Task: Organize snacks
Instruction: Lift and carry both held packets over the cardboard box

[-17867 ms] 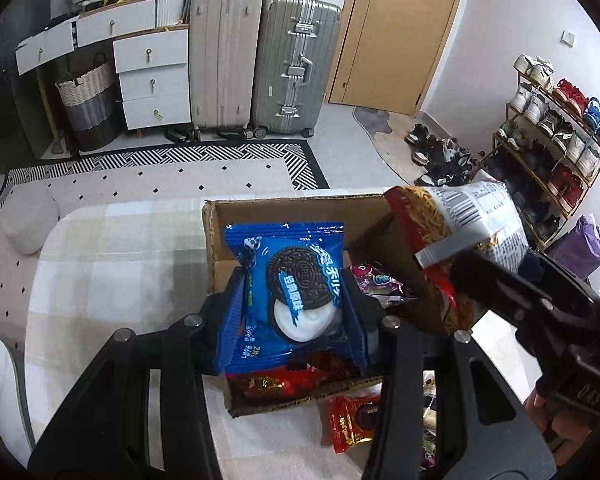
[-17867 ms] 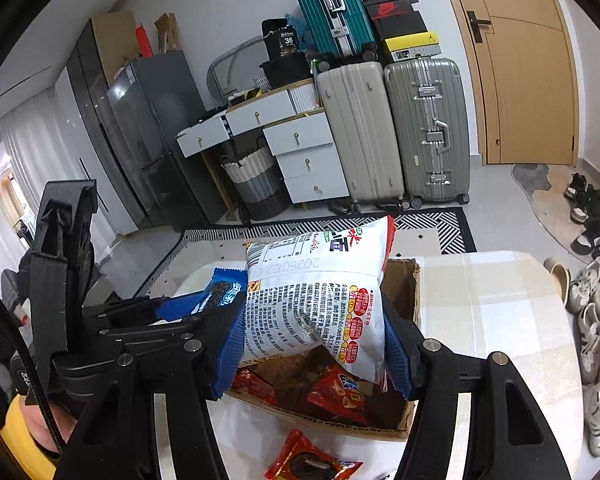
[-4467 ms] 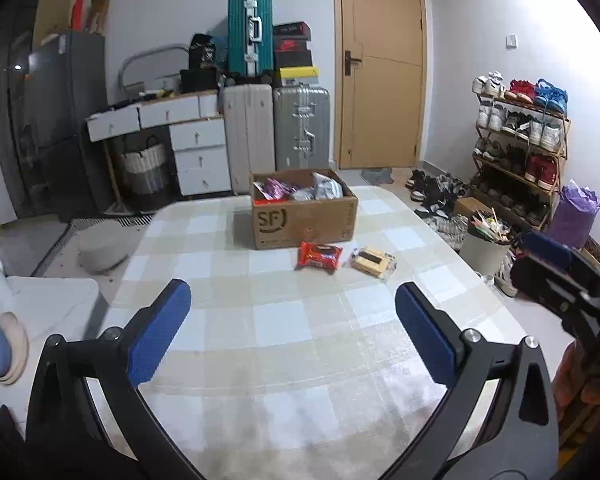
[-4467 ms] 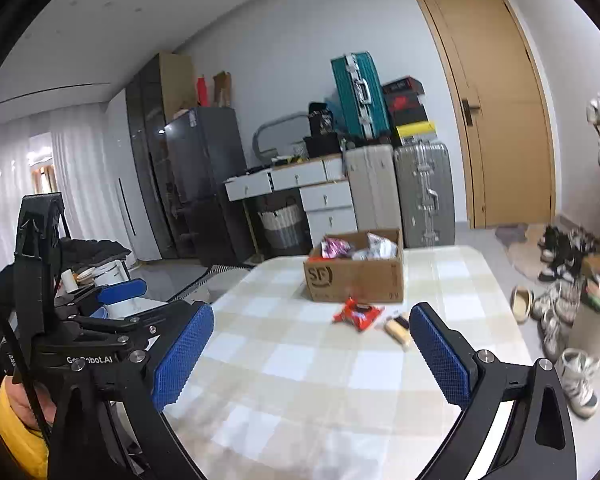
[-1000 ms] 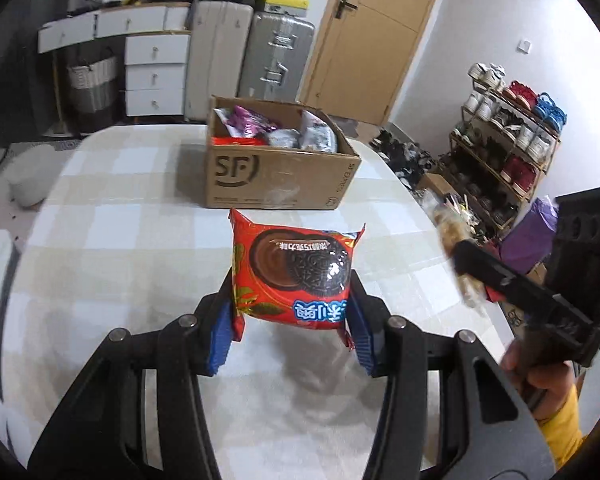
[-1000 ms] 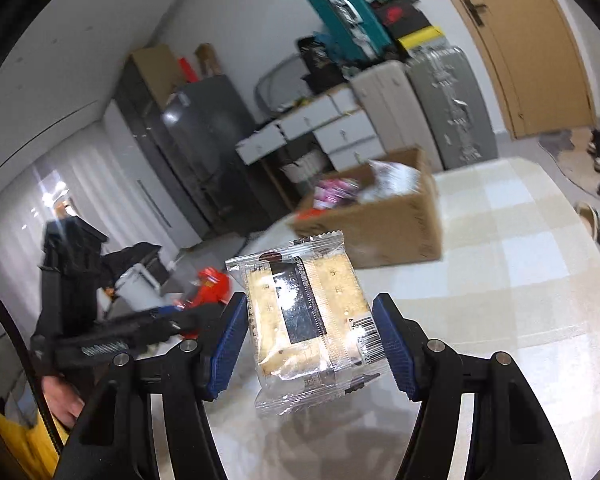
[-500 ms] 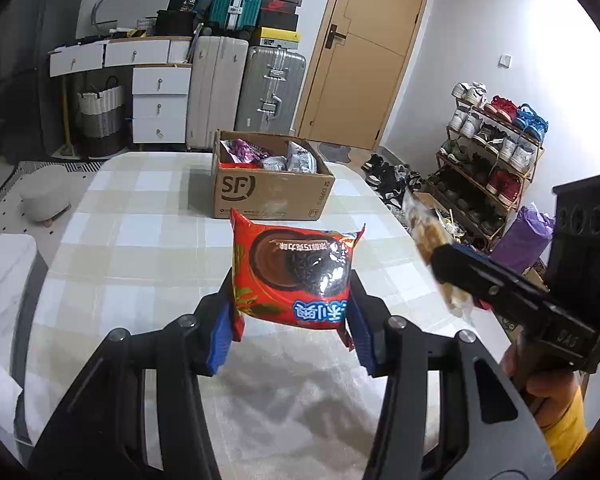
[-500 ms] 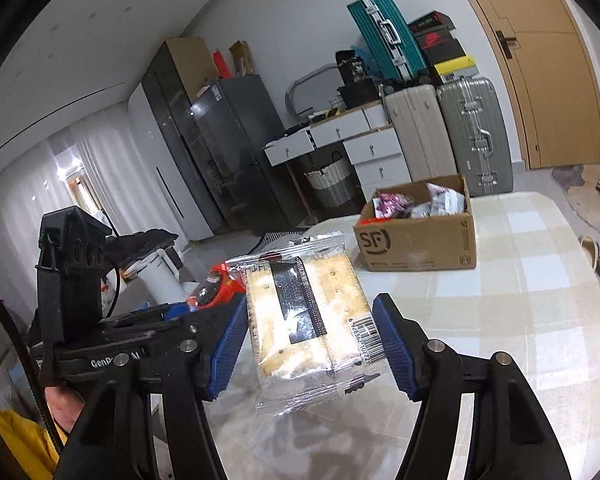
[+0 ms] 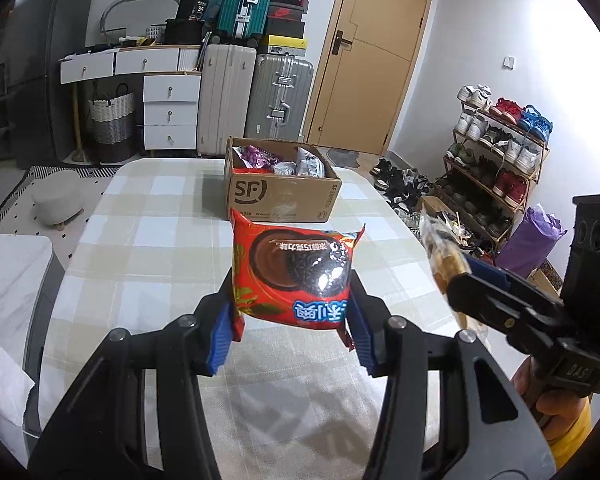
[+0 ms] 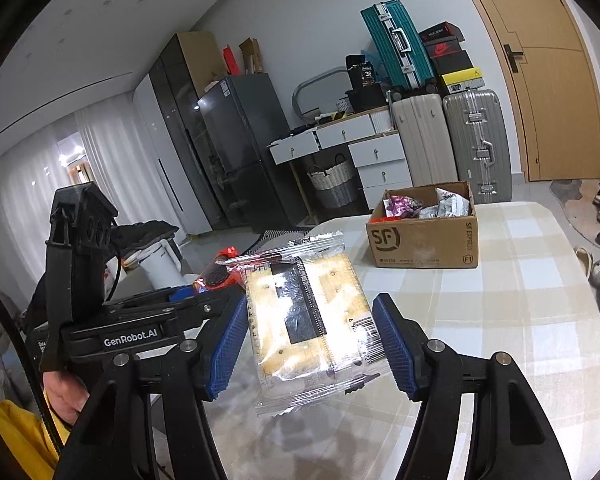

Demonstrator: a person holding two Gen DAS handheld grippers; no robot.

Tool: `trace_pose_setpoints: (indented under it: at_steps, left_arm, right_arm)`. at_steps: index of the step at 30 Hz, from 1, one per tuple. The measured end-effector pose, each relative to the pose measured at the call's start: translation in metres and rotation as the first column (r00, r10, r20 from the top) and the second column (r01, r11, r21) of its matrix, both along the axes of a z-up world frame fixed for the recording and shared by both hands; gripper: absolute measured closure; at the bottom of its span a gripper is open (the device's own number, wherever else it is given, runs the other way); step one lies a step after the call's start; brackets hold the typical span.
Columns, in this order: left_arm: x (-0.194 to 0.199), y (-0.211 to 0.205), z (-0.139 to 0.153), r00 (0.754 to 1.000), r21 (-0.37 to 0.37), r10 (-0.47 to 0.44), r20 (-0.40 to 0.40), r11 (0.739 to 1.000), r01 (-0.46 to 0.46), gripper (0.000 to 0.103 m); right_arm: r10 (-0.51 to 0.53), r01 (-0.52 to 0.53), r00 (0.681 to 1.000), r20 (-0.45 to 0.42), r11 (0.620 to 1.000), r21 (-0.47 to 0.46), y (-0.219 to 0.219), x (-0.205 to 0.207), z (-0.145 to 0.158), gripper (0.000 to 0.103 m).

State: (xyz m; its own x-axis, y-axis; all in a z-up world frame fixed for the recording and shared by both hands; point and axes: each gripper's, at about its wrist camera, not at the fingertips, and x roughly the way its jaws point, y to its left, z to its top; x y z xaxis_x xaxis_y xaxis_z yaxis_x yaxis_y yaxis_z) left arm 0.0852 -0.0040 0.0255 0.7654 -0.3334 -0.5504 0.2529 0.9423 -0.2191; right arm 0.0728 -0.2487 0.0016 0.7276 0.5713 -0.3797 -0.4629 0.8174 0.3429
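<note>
Snacks ride pinched in both tools, red cookie pack [image 9: 294, 276] in the left gripper [image 9: 292, 320] and clear cracker pack [image 10: 308, 320] in the right gripper [image 10: 312, 344], with the cardboard box [image 9: 282, 196] well ahead across the table [image 9: 148, 264], slightly nearer the left.

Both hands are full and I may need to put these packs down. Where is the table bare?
The checked table lies bare on both sides of the cardboard box and in front of it, up to the red cookie pack and clear cracker pack. The box itself is crowded with snacks.
</note>
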Motion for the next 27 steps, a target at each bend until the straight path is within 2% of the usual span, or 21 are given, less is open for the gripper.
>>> trace_pose_setpoints:
  at_steps: [6, 11, 17, 21, 25, 27]
  left_arm:
    - [0.003, 0.0, 0.009, 1.0, 0.011, -0.009, 0.007, 1.0, 0.009, 0.057]
    - [0.024, 0.003, 0.031, 0.999, 0.005, -0.028, 0.017, 1.0, 0.028, 0.057]
    - [0.058, 0.007, 0.081, 0.997, 0.022, -0.047, 0.059, 0.999, 0.046, 0.057]
    - [0.088, 0.003, 0.116, 0.994, 0.05, -0.028, 0.103, 0.999, 0.023, 0.057]
    - [0.132, 0.003, 0.139, 0.997, 0.014, -0.019, 0.074, 1.0, 0.018, 0.057]
    - [0.159, -0.003, 0.145, 0.998, 0.022, -0.02, 0.058, 1.0, 0.018, 0.057]
  right_arm:
    - [-0.001, 0.003, 0.998, 0.069, 1.0, -0.028, -0.004, -0.002, 0.028, 0.038]
    - [0.004, -0.001, 0.995, 0.104, 1.0, -0.028, -0.014, 0.015, 0.065, 0.038]
    - [-0.02, 0.019, 0.994, 0.103, 1.0, 0.016, -0.035, 0.062, 0.117, 0.038]
    - [-0.041, 0.047, 0.987, 0.153, 0.998, -0.034, -0.038, 0.094, 0.152, 0.038]
    - [-0.037, 0.049, 0.988, 0.148, 0.995, -0.084, -0.032, 0.134, 0.168, 0.038]
    - [-0.041, 0.053, 0.99, 0.135, 0.995, -0.089, -0.032, 0.159, 0.175, 0.038]
